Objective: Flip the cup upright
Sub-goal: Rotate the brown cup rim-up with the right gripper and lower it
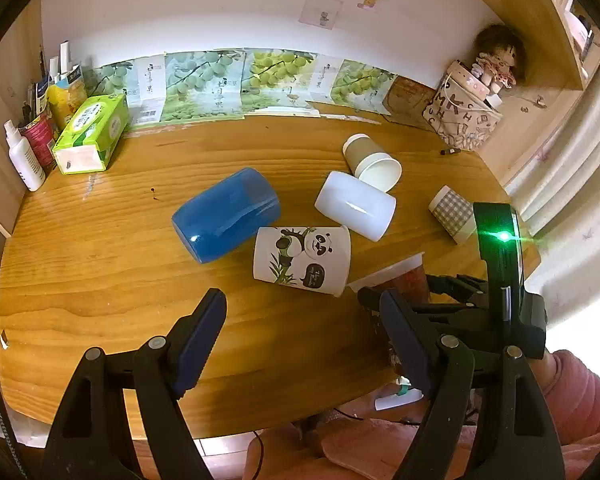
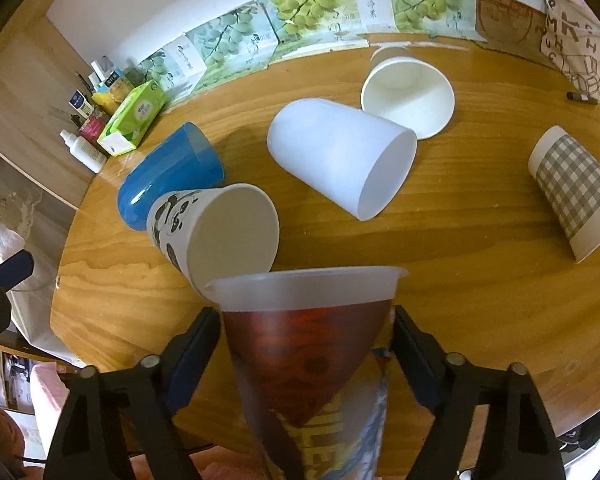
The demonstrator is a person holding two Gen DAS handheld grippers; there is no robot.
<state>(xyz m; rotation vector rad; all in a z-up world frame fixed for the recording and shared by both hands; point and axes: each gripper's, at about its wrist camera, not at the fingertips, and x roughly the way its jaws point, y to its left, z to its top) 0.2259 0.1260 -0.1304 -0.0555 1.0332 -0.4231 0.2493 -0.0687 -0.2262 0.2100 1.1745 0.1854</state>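
Fingers of the right gripper [image 2: 306,354] clamp a frosted plastic cup with a red-brown printed sleeve [image 2: 308,344], rim pointing away over the wooden table [image 2: 440,240]. The left gripper [image 1: 304,344] hangs spread wide and empty before a toppled white panda-print paper cup [image 1: 302,258], with a blue plastic tumbler [image 1: 226,214] lying just beyond.

Both grippers, left [image 1: 300,340] and right [image 2: 304,344], have black plastic arms, dark-blue ribbed pads, silver pivot screws; pink quilted sleeve [image 1: 580,396].
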